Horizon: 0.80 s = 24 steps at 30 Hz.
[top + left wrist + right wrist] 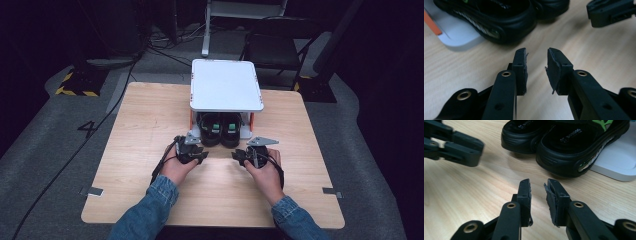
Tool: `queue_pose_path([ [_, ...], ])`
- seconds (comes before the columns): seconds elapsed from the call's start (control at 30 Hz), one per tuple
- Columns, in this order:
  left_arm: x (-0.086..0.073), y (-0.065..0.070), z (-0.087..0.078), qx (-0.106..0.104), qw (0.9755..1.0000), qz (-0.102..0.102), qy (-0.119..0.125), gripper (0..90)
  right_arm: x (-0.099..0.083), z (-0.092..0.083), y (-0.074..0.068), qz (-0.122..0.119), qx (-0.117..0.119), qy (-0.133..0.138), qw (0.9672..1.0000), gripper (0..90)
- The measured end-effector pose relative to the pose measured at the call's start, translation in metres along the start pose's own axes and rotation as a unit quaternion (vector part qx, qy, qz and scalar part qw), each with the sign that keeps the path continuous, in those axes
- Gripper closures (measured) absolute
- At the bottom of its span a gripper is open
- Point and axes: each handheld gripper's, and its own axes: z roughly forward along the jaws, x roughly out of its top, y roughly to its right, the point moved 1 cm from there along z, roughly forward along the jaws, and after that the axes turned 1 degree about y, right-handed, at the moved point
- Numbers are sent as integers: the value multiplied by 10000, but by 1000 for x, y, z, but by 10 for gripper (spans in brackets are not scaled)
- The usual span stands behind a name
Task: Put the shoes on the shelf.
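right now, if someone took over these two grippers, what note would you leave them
Left gripper: jaws nearly together with a narrow gap, nothing between them, low over the wooden table in front of the shoes.
Right gripper: the same, jaws close together with a small gap, empty, facing the shoe heels.
Things: a pair of black sandals with green marks stands on the lower level of the small white two-tier rack, heels sticking out toward the person. The rack's top shelf is bare.
Done: nothing gripped; both grippers are lined up before the sandals.
Left: probably open the jaws and take a sandal by its heel.
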Motion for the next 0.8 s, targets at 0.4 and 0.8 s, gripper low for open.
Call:
queue_pose_path([
  [0.4,10,-4,21,457,9989,-68,43,575,4,20,15,193,-360,79,9991,732],
  [0.8,34,-28,47,658,9975,-161,177,422,25,46,43,77,-851,195,9961,700],
])
